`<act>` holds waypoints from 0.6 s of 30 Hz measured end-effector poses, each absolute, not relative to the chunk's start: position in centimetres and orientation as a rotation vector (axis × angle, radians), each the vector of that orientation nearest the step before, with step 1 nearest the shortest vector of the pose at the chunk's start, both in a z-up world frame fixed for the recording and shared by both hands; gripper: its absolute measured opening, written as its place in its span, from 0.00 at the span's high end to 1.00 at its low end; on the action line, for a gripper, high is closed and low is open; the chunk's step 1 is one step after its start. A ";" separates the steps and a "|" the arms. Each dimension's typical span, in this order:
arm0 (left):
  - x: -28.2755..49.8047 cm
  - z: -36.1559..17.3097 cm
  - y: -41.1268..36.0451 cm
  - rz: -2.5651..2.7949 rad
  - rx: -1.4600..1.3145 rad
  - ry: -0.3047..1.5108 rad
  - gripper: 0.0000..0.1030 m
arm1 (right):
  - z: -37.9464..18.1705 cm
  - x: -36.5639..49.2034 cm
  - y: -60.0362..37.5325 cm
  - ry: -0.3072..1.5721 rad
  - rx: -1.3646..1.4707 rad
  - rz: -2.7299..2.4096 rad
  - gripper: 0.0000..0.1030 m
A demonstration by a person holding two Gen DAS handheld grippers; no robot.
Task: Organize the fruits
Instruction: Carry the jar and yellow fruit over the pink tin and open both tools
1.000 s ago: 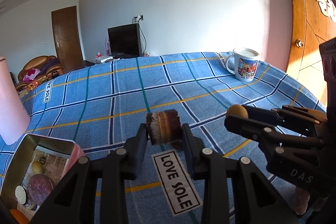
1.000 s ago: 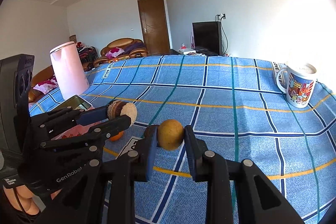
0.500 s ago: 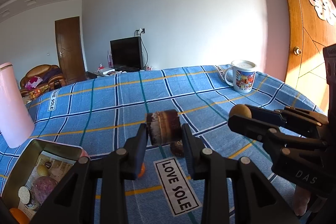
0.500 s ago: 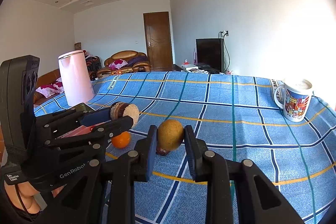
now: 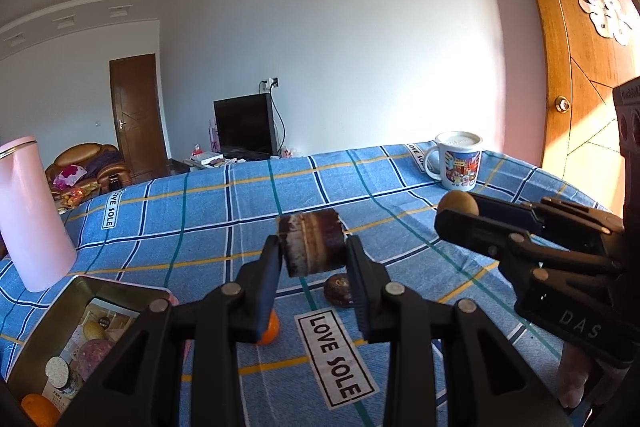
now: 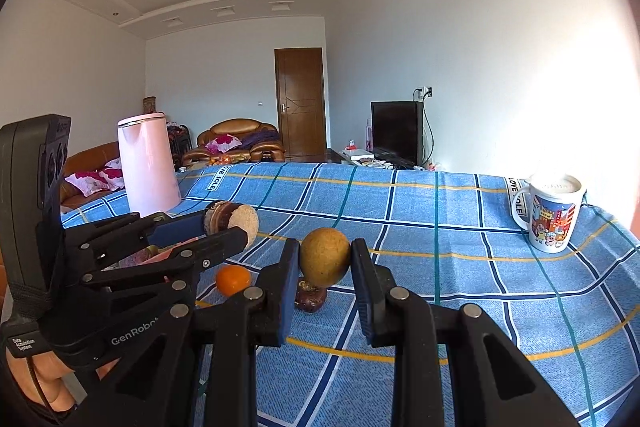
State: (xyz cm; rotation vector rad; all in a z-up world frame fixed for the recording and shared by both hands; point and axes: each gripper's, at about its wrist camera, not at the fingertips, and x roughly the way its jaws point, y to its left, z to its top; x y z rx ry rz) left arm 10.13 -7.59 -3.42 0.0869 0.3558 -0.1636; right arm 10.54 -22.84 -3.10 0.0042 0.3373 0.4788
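We've got the left tongs (image 5: pixel 313 263) clamped on a brown chunk (image 5: pixel 311 242) and the right tongs (image 6: pixel 325 267) on a tan fruit (image 6: pixel 325 256); keep both level over to the tin (image 5: pixel 42 323) beside the pink kettle (image 5: pixel 30 211).

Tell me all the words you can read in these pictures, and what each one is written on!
"LOVE SOLE": white labels on the blue checked tablecloth.
"GenRobot": left tongs, last letters partly hidden.
"DAS": right tongs, cut off.
"Data Acquisition System": small tag on the left tongs' body, barely readable.
Print on the mug, in the tin box and the door's white cut-out: unreadable.
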 end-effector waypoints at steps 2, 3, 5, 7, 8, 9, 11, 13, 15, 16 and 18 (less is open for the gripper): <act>9.9 -3.4 -7.4 -0.169 0.081 0.355 0.67 | -3.1 10.6 -22.9 0.340 0.013 0.477 0.73; 9.8 -3.4 -7.3 -0.171 0.077 0.357 0.67 | -3.1 10.7 -22.9 0.344 0.019 0.478 0.73; 9.7 -3.4 -7.1 -0.177 0.069 0.363 0.67 | -3.1 10.7 -22.9 0.348 0.023 0.473 0.73; 9.6 -3.4 -6.5 -0.169 0.059 0.369 0.67 | -3.1 10.7 -22.7 0.347 0.027 0.480 0.73; 9.5 -3.4 -6.2 -0.164 0.054 0.375 0.67 | -3.1 10.6 -22.5 0.351 0.028 0.487 0.73; 9.4 -3.4 -5.7 -0.159 0.048 0.379 0.67 | -3.1 10.6 -22.2 0.355 0.028 0.494 0.73; 9.0 -3.3 -4.7 -0.147 0.031 0.381 0.67 | -3.1 10.4 -21.5 0.360 0.024 0.511 0.73; 8.6 -3.1 -3.7 -0.132 0.018 0.382 0.67 | -3.0 10.4 -20.6 0.366 0.023 0.535 0.73; 8.2 -2.8 -2.6 -0.112 0.004 0.376 0.67 | -2.9 10.3 -19.7 0.366 0.019 0.553 0.73; 8.0 -2.6 -2.1 -0.103 0.000 0.376 0.67 | -2.8 10.3 -19.2 0.365 0.017 0.563 0.73; 7.6 -2.4 -1.0 -0.083 -0.008 0.372 0.67 | -2.5 10.1 -18.3 0.360 0.012 0.583 0.73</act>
